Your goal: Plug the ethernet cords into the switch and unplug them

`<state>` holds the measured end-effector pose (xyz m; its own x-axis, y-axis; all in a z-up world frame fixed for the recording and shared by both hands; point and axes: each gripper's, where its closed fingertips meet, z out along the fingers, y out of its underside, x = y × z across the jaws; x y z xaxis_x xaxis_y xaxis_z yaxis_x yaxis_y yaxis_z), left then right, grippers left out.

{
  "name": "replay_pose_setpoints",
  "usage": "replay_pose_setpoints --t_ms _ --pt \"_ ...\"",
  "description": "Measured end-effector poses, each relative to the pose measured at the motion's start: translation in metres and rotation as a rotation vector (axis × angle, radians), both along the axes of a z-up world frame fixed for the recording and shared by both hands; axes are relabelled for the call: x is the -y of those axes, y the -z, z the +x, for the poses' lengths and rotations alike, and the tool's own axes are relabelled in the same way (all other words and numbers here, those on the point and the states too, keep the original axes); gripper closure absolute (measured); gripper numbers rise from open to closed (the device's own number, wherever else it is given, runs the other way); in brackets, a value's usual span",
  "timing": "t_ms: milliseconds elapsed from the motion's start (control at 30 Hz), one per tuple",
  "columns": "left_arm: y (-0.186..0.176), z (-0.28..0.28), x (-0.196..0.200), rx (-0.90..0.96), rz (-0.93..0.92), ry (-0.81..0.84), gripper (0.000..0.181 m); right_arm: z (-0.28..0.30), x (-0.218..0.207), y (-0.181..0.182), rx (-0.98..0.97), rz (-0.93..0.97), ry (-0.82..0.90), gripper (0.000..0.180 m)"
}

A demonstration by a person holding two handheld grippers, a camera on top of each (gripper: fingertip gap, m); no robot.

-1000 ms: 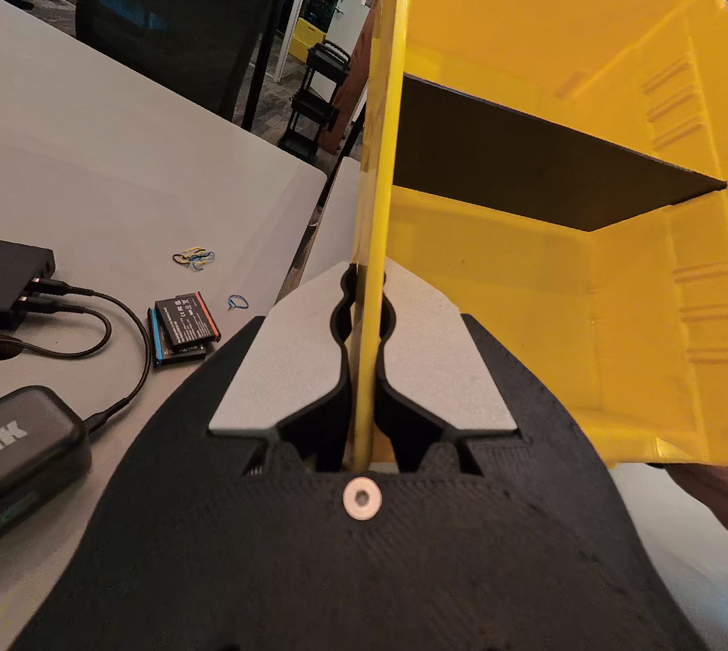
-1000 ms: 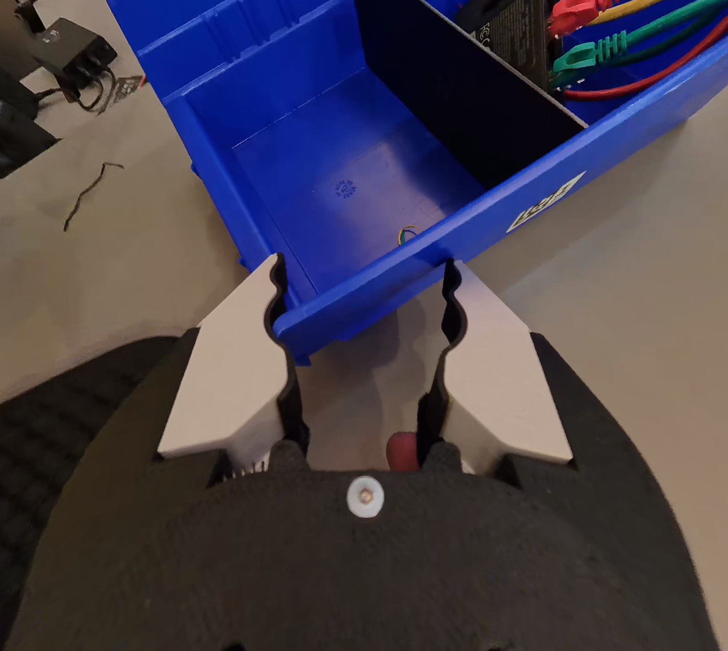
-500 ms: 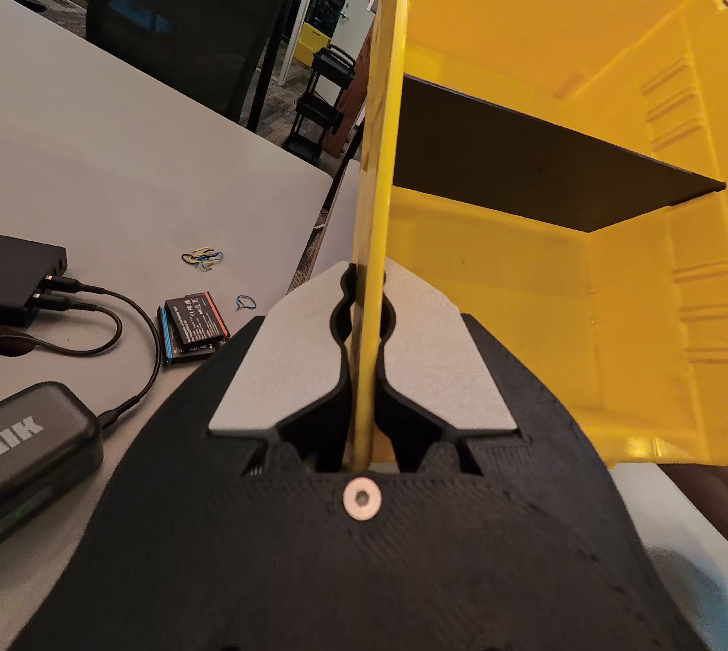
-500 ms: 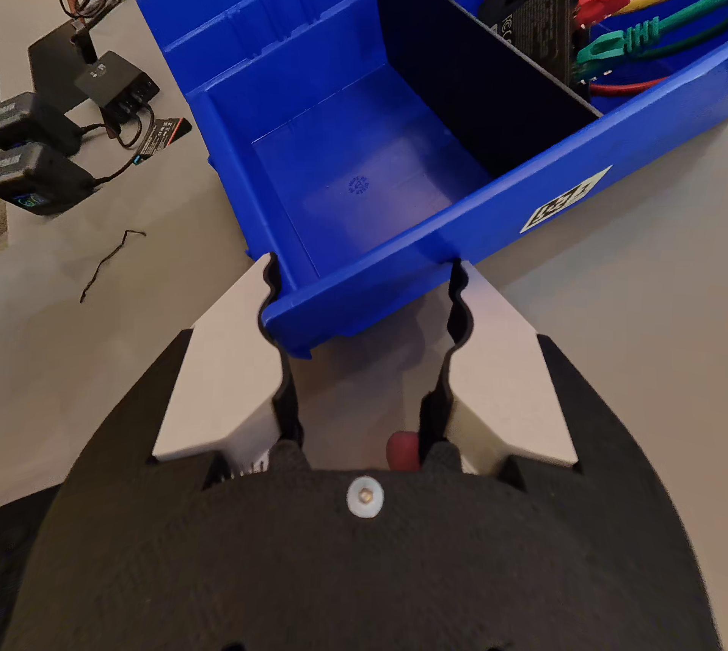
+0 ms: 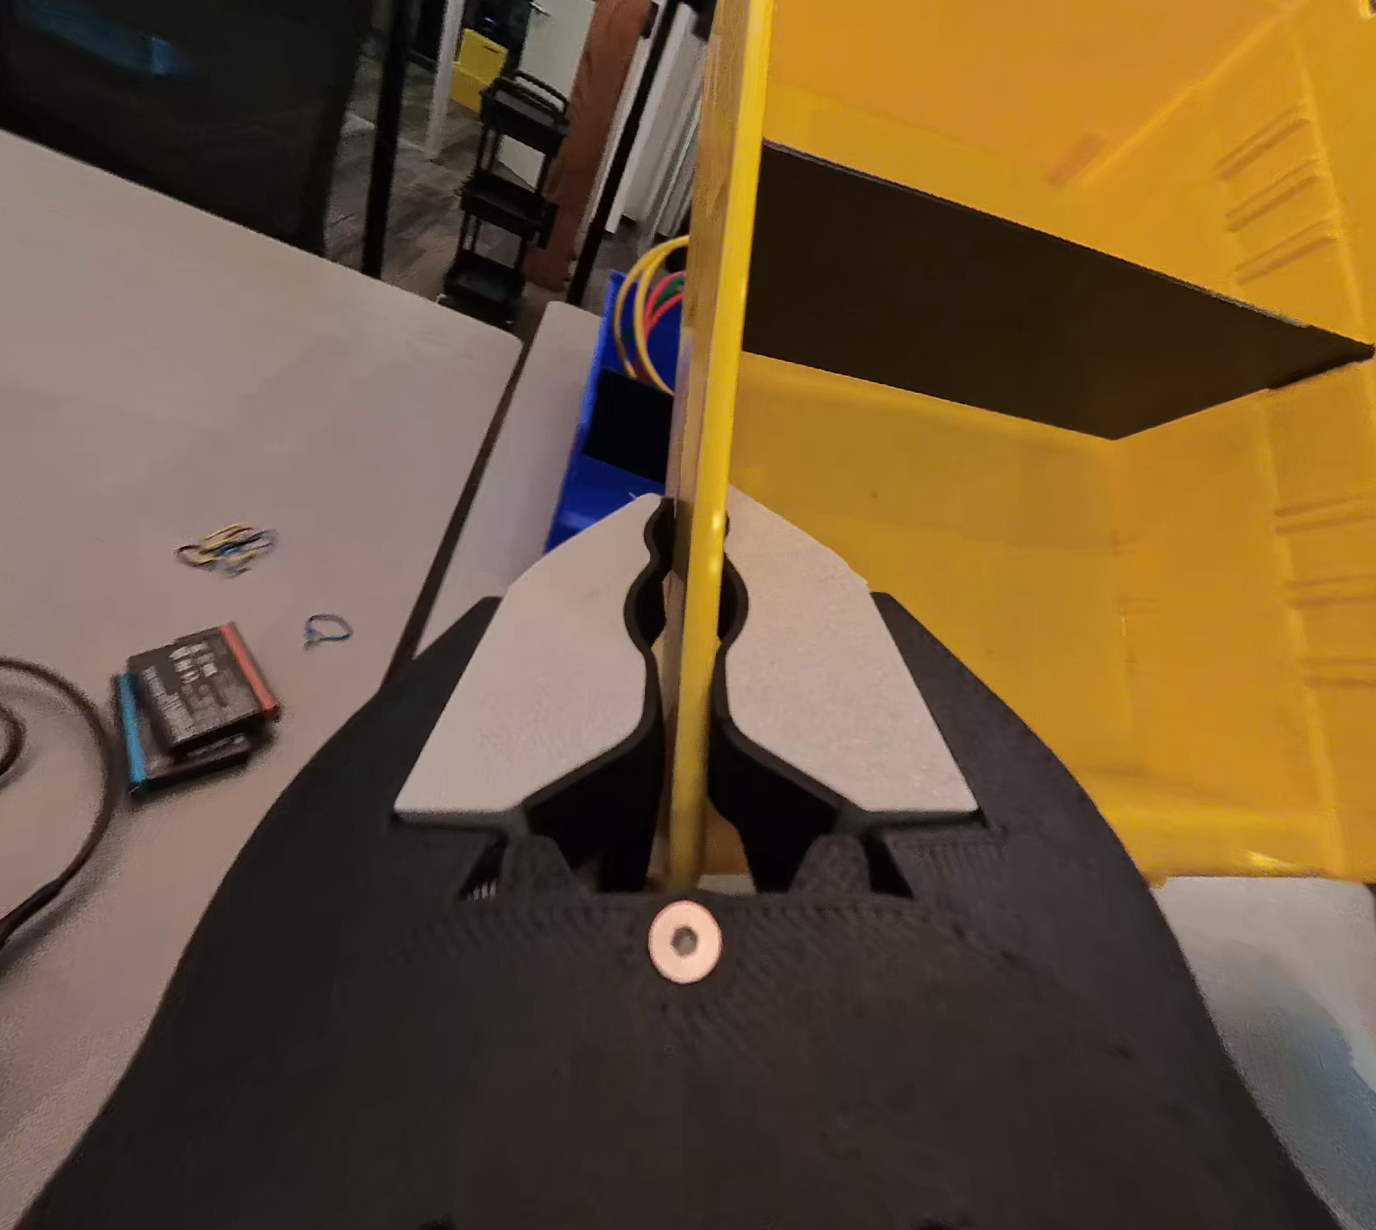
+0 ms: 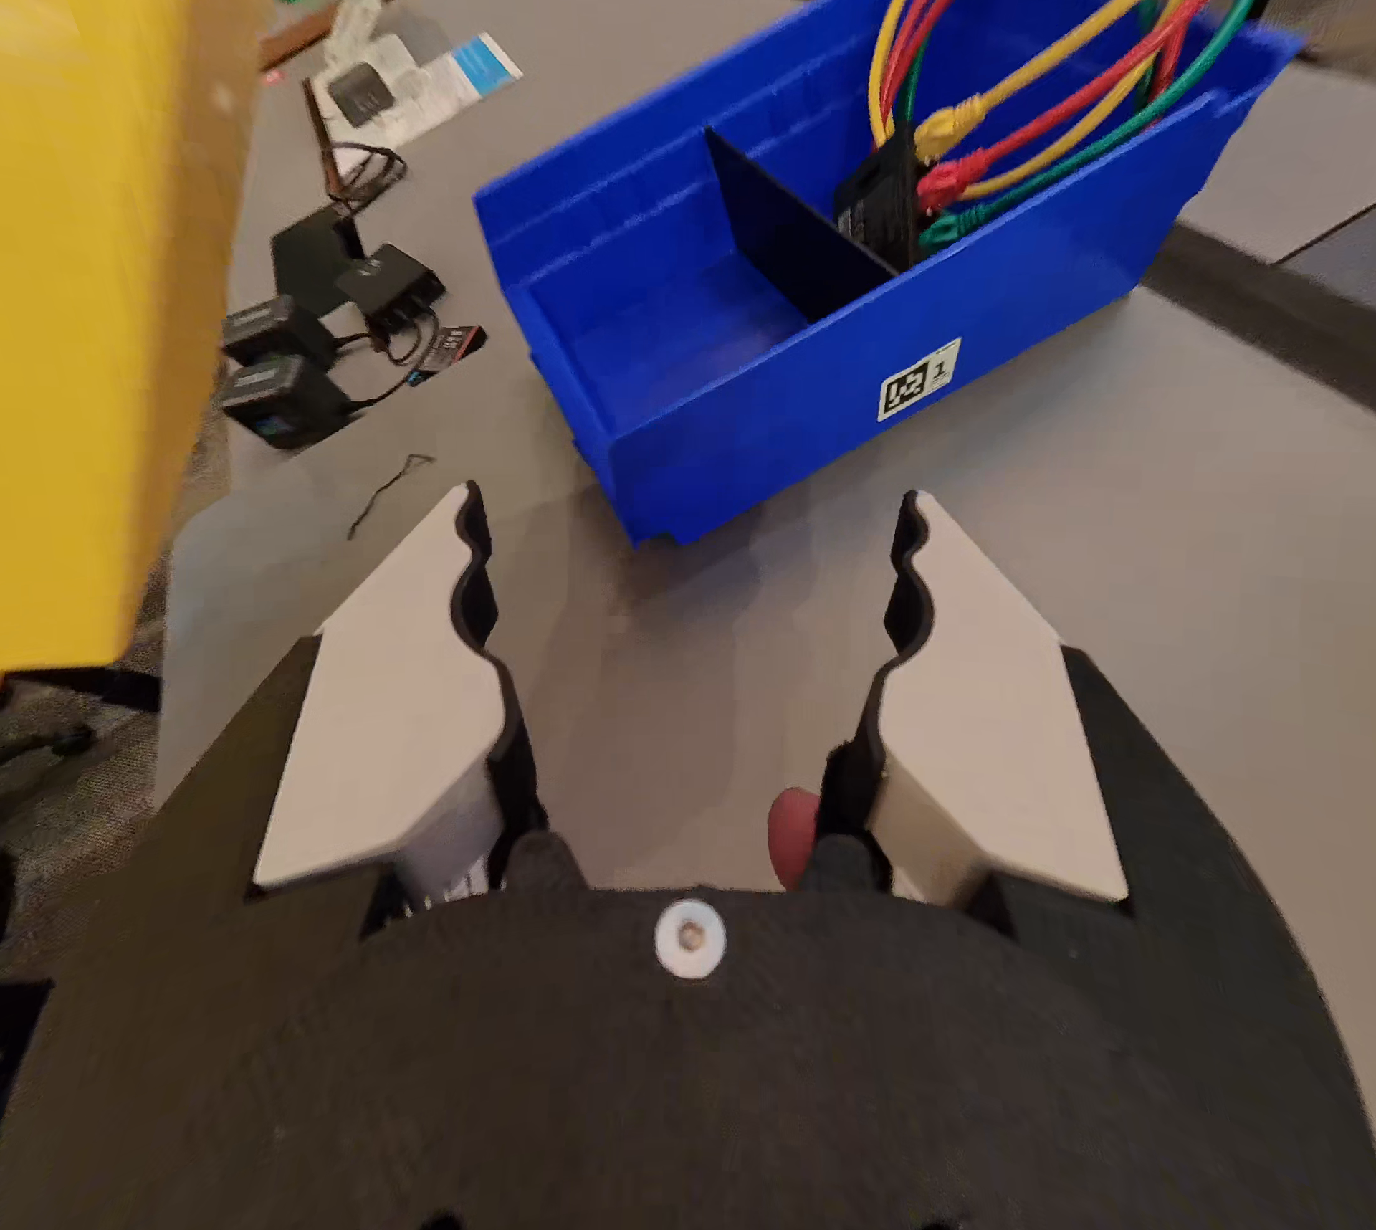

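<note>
holding the yellow bin (image 5: 1042, 524) by its side wall, the left gripper (image 5: 696, 524) has its jaws clamped tight on that thin yellow edge, the bin tipped so its open inside and black divider (image 5: 1005, 315) face the left wrist camera. the right gripper (image 6: 689, 502) hangs empty with its jaws spread wide, just in front of the blue bin (image 6: 744, 435) and apart from it. the blue bin is the landmark: its far compartment, behind its own dark divider (image 6: 789, 233), holds the black switch (image 6: 878, 204) with the yellow, red and green ethernet cords (image 6: 1042, 77) looping up out of it, several seemingly plugged in; its near compartment looks bare. left of the blue bin lie black chargers (image 6: 298, 360) on the grey table (image 6: 1117, 561). the step in hand seems to be setting the yellow bin aside; it would go best placed left of the blue bin, clear of the chargers, lowered level before the clamp lets go, so both grippers are free for the cords.
</note>
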<state>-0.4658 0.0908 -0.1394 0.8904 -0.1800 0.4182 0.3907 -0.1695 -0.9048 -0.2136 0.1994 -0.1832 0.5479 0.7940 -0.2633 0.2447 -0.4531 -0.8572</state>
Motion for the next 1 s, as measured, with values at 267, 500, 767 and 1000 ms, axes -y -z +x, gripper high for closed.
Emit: replay_pose_setpoints --t_ms 267,500,767,1000 --pt "-0.046 0.121 -0.038 -0.053 0.047 0.211 0.175 0.104 0.093 -0.094 -0.222 0.155 -0.020 0.069" --pt "-0.050 0.273 -0.072 -0.228 0.024 0.446 0.175 0.176 0.145 -0.108 -0.298 0.228 0.095 0.071" --pt "-0.032 0.424 -0.086 -0.325 0.020 0.637 0.175 0.284 0.142 -0.078 -0.241 0.183 0.369 0.066" --pt "0.005 0.561 -0.099 -0.318 -0.034 0.808 0.164 0.396 0.125 -0.037 -0.142 0.074 0.569 0.053"
